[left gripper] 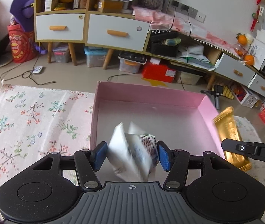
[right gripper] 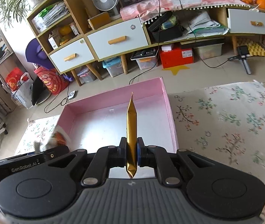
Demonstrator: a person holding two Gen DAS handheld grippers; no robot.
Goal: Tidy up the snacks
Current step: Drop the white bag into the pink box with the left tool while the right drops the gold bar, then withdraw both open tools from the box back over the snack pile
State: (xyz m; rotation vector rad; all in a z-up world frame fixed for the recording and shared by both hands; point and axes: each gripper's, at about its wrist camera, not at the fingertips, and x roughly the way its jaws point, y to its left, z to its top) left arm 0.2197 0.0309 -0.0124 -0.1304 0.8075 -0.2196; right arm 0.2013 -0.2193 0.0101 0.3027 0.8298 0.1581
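A pink open box (left gripper: 207, 108) lies on a floral cloth; it also shows in the right wrist view (right gripper: 167, 100). My left gripper (left gripper: 130, 155) is open over the box's near edge; a blurred white snack packet (left gripper: 132, 149) sits between its blue pads, apart from the left pad, seemingly falling. My right gripper (right gripper: 131, 152) is shut on a gold snack packet (right gripper: 131, 123), held edge-on above the box's near edge. The gold packet shows at the box's right side in the left wrist view (left gripper: 229, 136). The white packet appears blurred at the box's left (right gripper: 57, 140).
The floral cloth (left gripper: 29, 123) spreads on both sides of the box (right gripper: 225, 123). Beyond it on the floor are cables, storage bins and a red box (left gripper: 158, 72) under a wooden cabinet (left gripper: 113, 29) with drawers.
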